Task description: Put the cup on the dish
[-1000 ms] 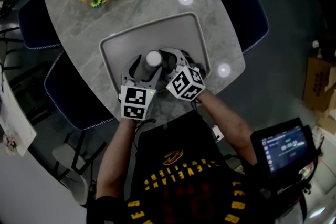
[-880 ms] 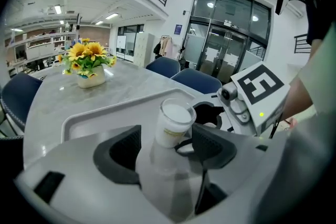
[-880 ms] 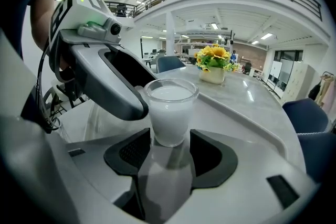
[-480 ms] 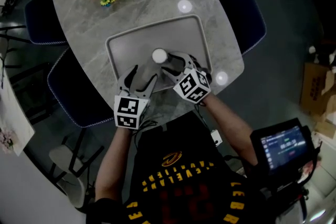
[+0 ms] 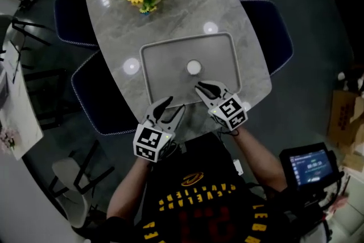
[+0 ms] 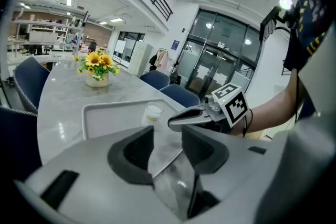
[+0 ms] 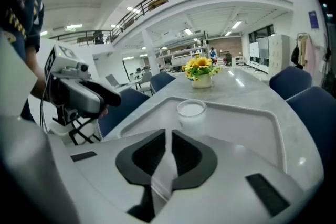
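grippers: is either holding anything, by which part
Nothing: left gripper and right gripper have just been closing their jaws, empty; the cup stands free on dish.

The left gripper (image 5: pixel 173 105) and right gripper (image 5: pixel 200 88) are hovering empty and tilting downward; their jaws have just been closing partway.

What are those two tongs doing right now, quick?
Left tongs: open, nothing between them, just been closing.
Right tongs: almost closed, slim gap left, nothing between them, just been closing.
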Demonstrator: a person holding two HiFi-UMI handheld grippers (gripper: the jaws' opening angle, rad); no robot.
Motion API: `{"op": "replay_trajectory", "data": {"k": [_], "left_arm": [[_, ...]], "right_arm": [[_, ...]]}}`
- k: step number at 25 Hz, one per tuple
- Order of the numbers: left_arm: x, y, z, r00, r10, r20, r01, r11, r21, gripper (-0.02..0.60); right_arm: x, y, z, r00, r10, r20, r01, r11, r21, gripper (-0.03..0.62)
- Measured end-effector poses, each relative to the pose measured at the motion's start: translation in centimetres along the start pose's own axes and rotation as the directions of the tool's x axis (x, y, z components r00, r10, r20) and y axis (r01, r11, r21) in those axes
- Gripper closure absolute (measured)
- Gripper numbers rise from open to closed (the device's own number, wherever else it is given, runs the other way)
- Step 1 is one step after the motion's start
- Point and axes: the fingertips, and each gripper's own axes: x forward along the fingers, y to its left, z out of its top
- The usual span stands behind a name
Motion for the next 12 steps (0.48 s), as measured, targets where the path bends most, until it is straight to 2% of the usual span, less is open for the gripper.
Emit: {"op": "replay_trajectory", "data": {"k": [1, 3, 5, 8, 12], "left_arm": [[-0.4, -0.1, 0.3, 1.000, -0.002, 0.015, 0.002, 1.000, -0.015, 0.447], [-1.5, -0.4, 0.7, 0.999, 0.005, 0.036, -0.003, 0.999, -0.038, 0.581], [-3.4, -1.2, 0.5, 0.999, 0.005, 0.052, -0.003, 1.000, -0.030, 0.581], [-6.2, -2.2, -0.4, 0.997, 0.009, 0.073, -0.009, 1.000, 0.004, 0.581], [-6.6, -1.9, -0.8, 0.996, 0.031, 0.079, -0.030, 1.000, -0.009, 0.581]], "right_arm": [[-0.3, 0.1, 0.3, 1.000, 0.012, 0.025, -0.013, 0.999, 0.049, 0.584], [-0.9, 0.6, 0.8, 0.998, 0.018, 0.064, -0.027, 0.991, 0.129, 0.588], [-2.0, 2.3, 1.4, 0.995, 0.014, 0.095, -0.029, 0.987, 0.157, 0.588], [-3.5, 5.4, 2.5, 0.992, 0.011, 0.127, -0.030, 0.989, 0.141, 0.588], [-3.6, 6.2, 2.6, 0.994, 0.000, 0.113, -0.013, 0.994, 0.111, 0.588]]}}
